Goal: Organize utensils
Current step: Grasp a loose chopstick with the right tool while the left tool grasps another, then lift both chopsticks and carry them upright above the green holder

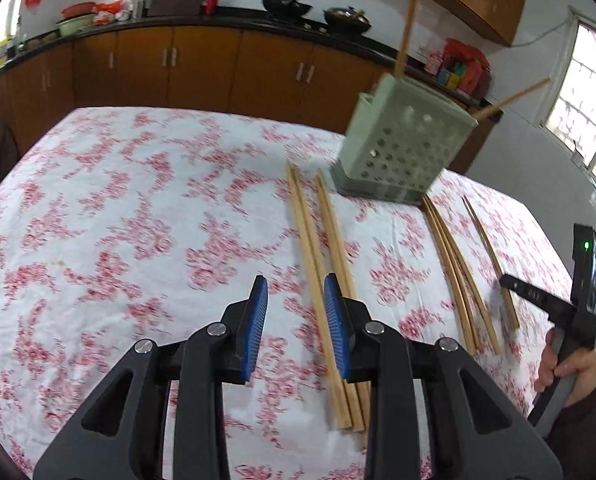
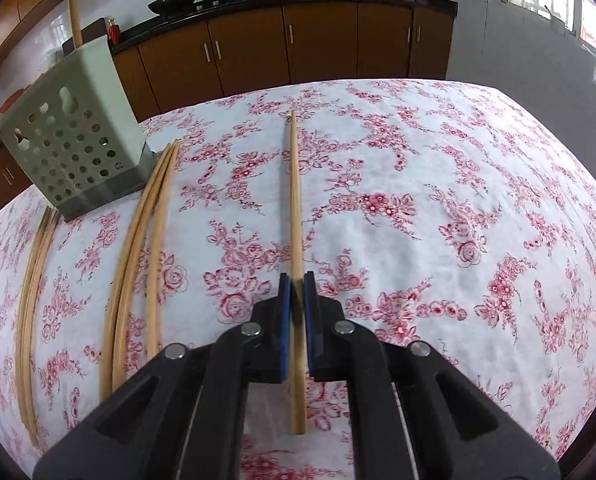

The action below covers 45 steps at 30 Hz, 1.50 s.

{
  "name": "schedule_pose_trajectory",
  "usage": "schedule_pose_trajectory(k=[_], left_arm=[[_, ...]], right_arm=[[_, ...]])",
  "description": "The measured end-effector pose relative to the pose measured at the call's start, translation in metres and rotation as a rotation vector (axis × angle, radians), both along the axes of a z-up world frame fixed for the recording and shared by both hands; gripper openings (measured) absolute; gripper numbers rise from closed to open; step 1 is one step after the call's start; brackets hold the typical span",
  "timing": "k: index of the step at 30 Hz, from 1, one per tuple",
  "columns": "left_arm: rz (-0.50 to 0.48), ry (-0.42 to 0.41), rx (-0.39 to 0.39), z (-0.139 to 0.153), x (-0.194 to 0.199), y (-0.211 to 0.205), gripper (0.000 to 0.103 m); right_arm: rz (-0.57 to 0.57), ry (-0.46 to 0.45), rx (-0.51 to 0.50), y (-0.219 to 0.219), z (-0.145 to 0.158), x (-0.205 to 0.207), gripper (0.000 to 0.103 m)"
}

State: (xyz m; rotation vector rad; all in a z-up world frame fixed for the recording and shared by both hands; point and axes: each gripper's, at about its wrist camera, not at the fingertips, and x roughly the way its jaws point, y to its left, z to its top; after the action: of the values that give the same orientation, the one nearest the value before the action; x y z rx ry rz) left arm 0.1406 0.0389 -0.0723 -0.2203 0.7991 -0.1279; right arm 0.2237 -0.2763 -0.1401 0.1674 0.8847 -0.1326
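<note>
A pale green perforated utensil holder (image 1: 402, 148) stands on the floral tablecloth, with chopsticks sticking up out of it; it also shows in the right wrist view (image 2: 73, 148). My left gripper (image 1: 295, 292) is open and empty, just left of a group of chopsticks (image 1: 318, 264) lying on the cloth. More chopsticks (image 1: 454, 272) lie further right. My right gripper (image 2: 296, 280) is shut on a single chopstick (image 2: 295, 200) that lies along the cloth. Another bundle (image 2: 137, 264) lies to its left, and more chopsticks (image 2: 33, 288) lie at the far left.
The table (image 2: 458, 200) is covered by a white cloth with red flowers. Brown kitchen cabinets (image 1: 201, 68) and a dark counter with woks (image 1: 285, 6) stand behind. A window (image 1: 582, 108) is at the right. The right gripper's handle and a hand (image 1: 570, 364) show at the left view's right edge.
</note>
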Motion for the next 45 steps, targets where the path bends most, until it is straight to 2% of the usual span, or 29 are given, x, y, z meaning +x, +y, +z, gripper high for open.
schedule_pose_trajectory(k=[5, 10, 17, 20, 24, 29, 33, 37, 45], left_arm=[[-0.040, 0.046, 0.041, -0.010, 0.006, -0.016, 0.028], [-0.051, 0.097, 0.090, -0.023, 0.010, -0.023, 0.018], [-0.041, 0.104, 0.111, -0.025, 0.014, -0.024, 0.017], [-0.024, 0.104, 0.135, -0.027, 0.019, -0.026, 0.008], [0.025, 0.111, 0.137, -0.027, 0.033, -0.014, 0.007], [0.133, 0.118, 0.125, -0.027, 0.056, 0.027, 0.007], [0.130, 0.110, 0.097, -0.030, 0.062, 0.043, 0.007], [0.131, 0.096, 0.101, -0.032, 0.058, 0.044, 0.008], [0.136, 0.093, 0.058, -0.033, 0.059, 0.046, 0.008]], right_arm=[[0.009, -0.008, -0.022, 0.001, 0.000, 0.000, 0.008], [0.012, -0.011, -0.019, 0.001, 0.000, -0.006, 0.008], [0.014, -0.015, -0.032, 0.005, -0.001, -0.003, 0.008], [0.031, -0.019, -0.036, 0.009, -0.002, -0.004, 0.011], [0.070, -0.024, -0.057, 0.016, -0.002, -0.001, 0.009], [0.065, -0.031, -0.032, 0.005, -0.001, 0.011, 0.008], [0.047, -0.034, -0.008, -0.004, -0.003, 0.018, 0.008], [0.048, -0.033, -0.006, -0.005, -0.003, 0.018, 0.008], [0.047, -0.034, -0.002, -0.005, -0.003, 0.018, 0.008]])
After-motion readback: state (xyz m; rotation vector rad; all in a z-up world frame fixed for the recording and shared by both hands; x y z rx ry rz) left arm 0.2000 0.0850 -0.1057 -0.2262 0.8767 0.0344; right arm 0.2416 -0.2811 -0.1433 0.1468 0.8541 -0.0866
